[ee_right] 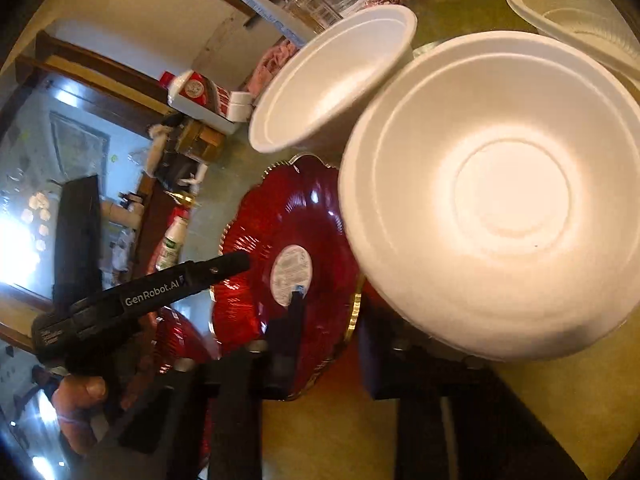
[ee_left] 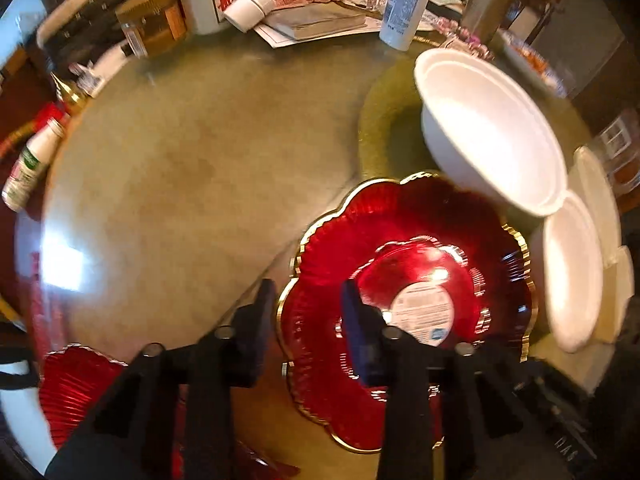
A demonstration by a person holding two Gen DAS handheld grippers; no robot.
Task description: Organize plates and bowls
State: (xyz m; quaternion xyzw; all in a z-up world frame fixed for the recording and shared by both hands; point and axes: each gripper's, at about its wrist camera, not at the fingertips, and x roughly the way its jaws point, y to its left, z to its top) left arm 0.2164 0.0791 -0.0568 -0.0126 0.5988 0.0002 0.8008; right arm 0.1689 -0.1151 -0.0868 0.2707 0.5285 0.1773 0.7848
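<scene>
The table [ee_left: 180, 184] carries two kinds of tableware: red scalloped plates with gold rims and white foam bowls.

In the left wrist view, one red plate [ee_left: 408, 304] lies flat near the table's near edge, with a round paper label in its middle. The left gripper [ee_left: 308, 320] hangs over the left rim of this plate with its fingers spread. One finger is outside the rim and the other is over the plate, and nothing is between them. A second red plate [ee_left: 80, 392] shows at the near left corner of this view, apart from the first one, so I judge that the plates are not yet stacked.

A white foam bowl [ee_left: 488, 128] stands tilted at the far rim of the labelled plate, and it seems to lean on it. Another white bowl [ee_left: 572, 272] is at the right side of the plate.

In the right wrist view this bowl [ee_right: 500, 196] is very close to the camera and tilted, with its rim down by the right gripper [ee_right: 332, 344]. The gripper's fingers stand apart, but the bowl covers the right one, so I cannot tell if it pinches the rim. The right corner of that view shows more white ware [ee_right: 568, 8], perhaps already nested.

To my judgement the work is at an early or middle stage: the bowls are loose and tilted, and both kinds still must be gathered.
</scene>
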